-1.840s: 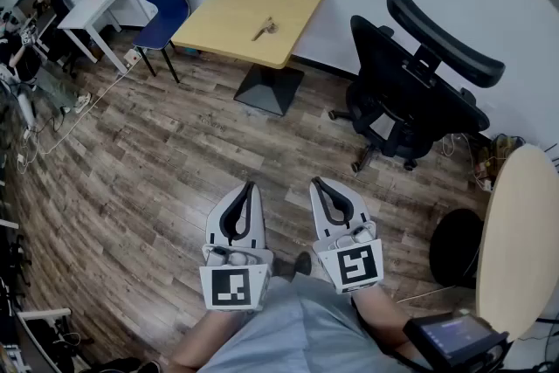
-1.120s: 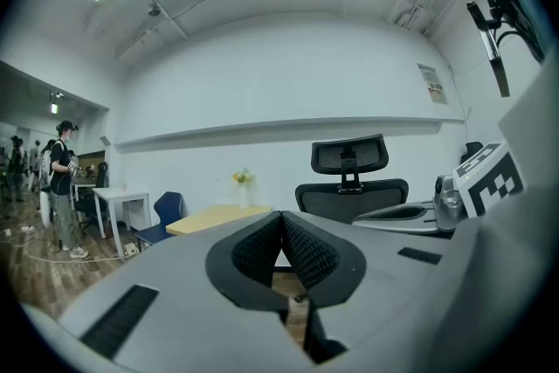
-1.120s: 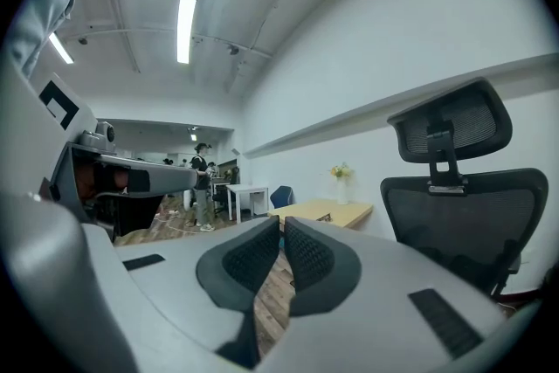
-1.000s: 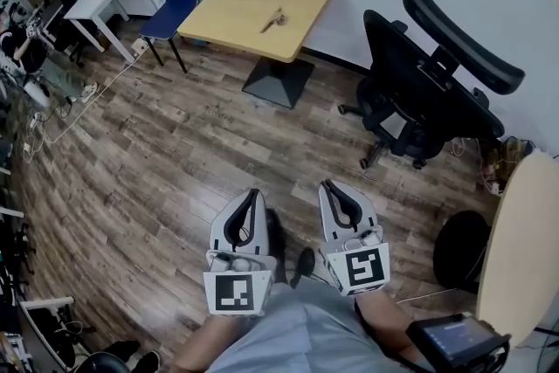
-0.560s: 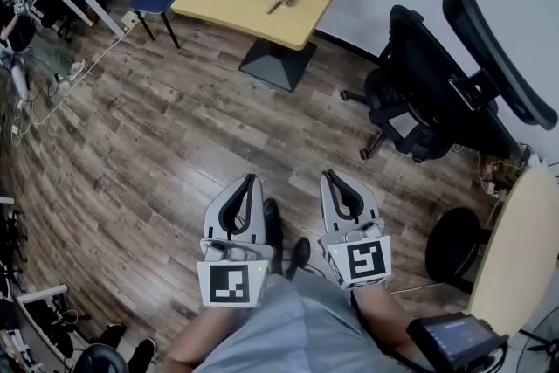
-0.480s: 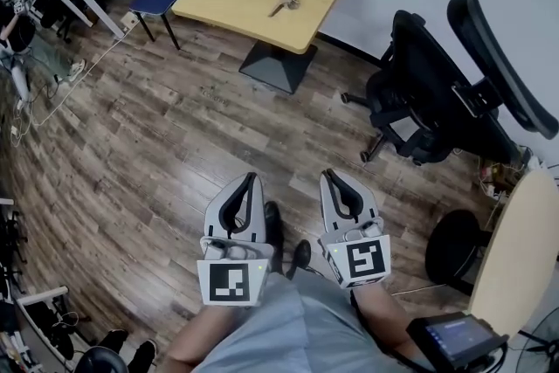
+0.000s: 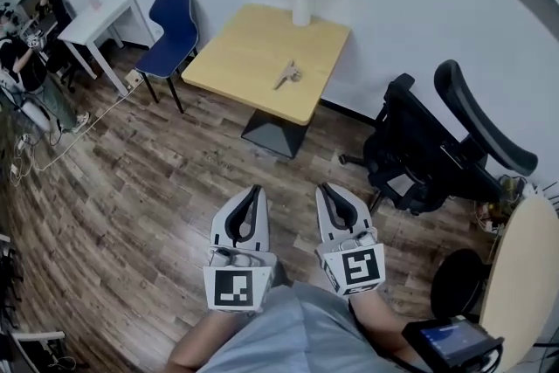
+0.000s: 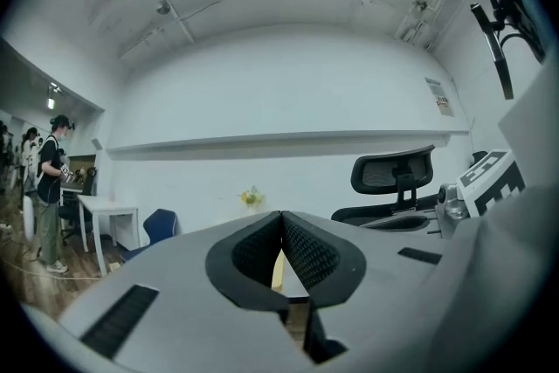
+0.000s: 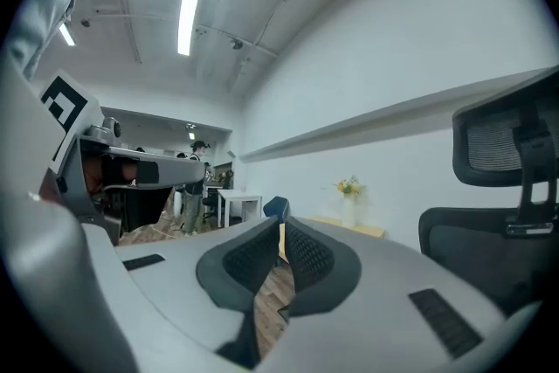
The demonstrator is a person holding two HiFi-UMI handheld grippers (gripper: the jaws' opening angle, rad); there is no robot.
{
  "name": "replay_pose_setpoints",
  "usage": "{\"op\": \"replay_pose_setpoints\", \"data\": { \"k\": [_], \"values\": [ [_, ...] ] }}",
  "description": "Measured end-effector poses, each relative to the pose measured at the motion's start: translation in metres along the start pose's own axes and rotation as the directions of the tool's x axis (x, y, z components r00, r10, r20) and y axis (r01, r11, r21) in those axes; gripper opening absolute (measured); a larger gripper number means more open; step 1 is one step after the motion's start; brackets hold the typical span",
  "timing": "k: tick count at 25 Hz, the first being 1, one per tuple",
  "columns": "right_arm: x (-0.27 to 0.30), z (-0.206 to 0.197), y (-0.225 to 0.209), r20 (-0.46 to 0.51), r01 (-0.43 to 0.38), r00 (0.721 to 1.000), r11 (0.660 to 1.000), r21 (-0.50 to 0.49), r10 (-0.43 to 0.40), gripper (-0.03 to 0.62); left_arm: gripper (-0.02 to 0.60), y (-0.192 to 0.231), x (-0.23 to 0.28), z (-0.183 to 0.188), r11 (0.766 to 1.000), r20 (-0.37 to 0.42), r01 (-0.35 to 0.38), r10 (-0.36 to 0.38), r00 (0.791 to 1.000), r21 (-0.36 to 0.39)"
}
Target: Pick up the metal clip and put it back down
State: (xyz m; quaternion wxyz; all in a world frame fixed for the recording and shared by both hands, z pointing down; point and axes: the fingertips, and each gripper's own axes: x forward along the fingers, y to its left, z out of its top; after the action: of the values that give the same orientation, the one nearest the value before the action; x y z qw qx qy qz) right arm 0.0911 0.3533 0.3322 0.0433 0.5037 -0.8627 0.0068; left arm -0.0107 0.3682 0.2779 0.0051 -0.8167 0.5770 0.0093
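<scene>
Metal clip (image 7: 286, 74) on the wooden table (image 7: 236, 57) — far ahead of both grippers, well apart. Left gripper (image 7: 254, 189), right gripper (image 7: 321, 187) — jaws pressed together, nothing held.

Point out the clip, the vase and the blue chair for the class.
clip (image 7: 286, 74), head view, the middle of its body.
vase (image 7: 301, 9), head view, its white body below the flowers.
chair (image 7: 175, 13), head view, its blue backrest.
</scene>
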Motion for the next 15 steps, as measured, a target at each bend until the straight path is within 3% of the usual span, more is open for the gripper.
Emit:
{"op": "replay_pose_setpoints", "data": {
  "k": [6,15],
  "values": [
    [0.026,0.009,0.010,0.030,0.031,0.999,1.000,-0.003,-0.031,0.050,0.018,0.025,0.010,0.004,0.999,0.020,0.039,-0.039,0.999,0.022],
    [0.051,-0.012,0.003,-0.030,0.071,0.997,0.997,0.003,-0.071,0.049,0.018,0.043,0.038,-0.030,0.997,-0.054,0.078,-0.079,0.995,-0.026]
  ]
}}
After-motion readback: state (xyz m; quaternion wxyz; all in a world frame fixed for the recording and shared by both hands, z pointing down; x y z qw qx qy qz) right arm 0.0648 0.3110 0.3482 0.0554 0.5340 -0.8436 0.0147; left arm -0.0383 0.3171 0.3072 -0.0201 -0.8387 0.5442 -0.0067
